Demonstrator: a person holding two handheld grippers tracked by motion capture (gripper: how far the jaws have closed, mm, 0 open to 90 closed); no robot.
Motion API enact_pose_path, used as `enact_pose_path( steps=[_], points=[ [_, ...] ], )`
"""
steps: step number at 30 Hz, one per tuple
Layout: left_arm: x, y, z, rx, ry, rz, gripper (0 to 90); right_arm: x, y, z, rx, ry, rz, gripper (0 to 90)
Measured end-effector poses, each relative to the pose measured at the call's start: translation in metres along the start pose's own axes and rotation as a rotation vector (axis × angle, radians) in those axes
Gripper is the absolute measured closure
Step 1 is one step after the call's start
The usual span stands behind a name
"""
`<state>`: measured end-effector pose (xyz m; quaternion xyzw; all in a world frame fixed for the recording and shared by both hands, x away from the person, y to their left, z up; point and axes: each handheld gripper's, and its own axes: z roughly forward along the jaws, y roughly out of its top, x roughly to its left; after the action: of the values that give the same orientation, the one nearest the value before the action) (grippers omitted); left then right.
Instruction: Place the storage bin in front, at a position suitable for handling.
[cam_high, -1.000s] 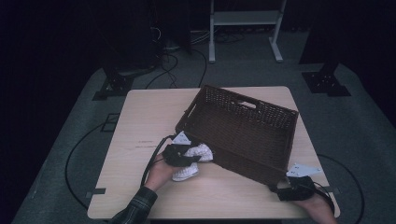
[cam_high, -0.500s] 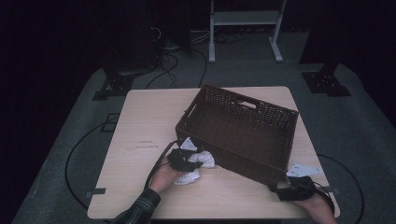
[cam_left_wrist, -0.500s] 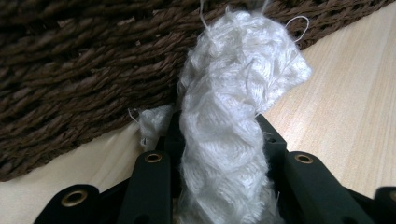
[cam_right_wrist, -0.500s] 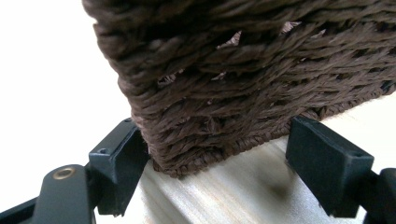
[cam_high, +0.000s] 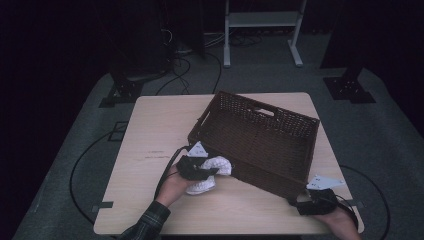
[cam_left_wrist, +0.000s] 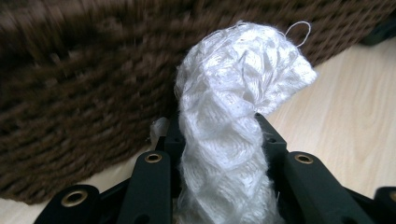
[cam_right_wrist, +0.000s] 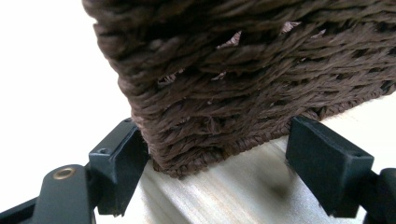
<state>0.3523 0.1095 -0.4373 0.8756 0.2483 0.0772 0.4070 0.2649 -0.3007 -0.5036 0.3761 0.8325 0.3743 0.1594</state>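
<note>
Left gripper (cam_high: 200, 169) clamps cloth beside basket

White cloth (cam_left_wrist: 233, 126) pinched between its jaws at the basket's (cam_high: 260, 140) 7 o'clock; right gripper (cam_right_wrist: 224, 163), spread wide, straddles the basket's near corner, left jaw touching.

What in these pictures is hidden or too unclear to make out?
- White knitted cloth: its lower end is hidden between the left gripper jaws in the left gripper view, so what kind of item it is stays unclear.
- Wicker basket: the near inside floor is hidden by its front wall in the high view.
- Right gripper: whether it touches the basket corner is unclear in the right gripper view.
</note>
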Motion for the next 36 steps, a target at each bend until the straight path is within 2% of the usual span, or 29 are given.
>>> enact_pose_path(
  steps=[8, 14, 21, 23, 28, 36],
  points=[
    [-0.007, 0.013, -0.014, -0.062, -0.002, 0.025, 65.3, 0.000, 0.000, 0.000, 0.000, 0.000, 0.000, 20.8],
    [-0.008, 0.014, -0.012, -0.064, -0.008, 0.026, 65.3, 0.000, 0.000, 0.000, 0.000, 0.000, 0.000, 20.8],
    [-0.010, 0.009, 0.004, -0.022, -0.029, 0.016, 65.4, 0.000, 0.000, 0.000, 0.000, 0.000, 0.000, 20.8],
    [-0.009, 0.007, 0.010, 0.008, -0.032, 0.033, 65.4, 0.000, 0.000, 0.000, 0.000, 0.000, 0.000, 20.8],
    [-0.011, 0.001, 0.025, 0.061, -0.039, 0.042, 65.4, 0.000, 0.000, 0.000, 0.000, 0.000, 0.000, 20.8],
    [-0.009, -0.007, 0.037, 0.104, -0.045, 0.037, 65.5, 0.000, 0.000, 0.000, 0.000, 0.000, 0.000, 20.8]
  ],
)
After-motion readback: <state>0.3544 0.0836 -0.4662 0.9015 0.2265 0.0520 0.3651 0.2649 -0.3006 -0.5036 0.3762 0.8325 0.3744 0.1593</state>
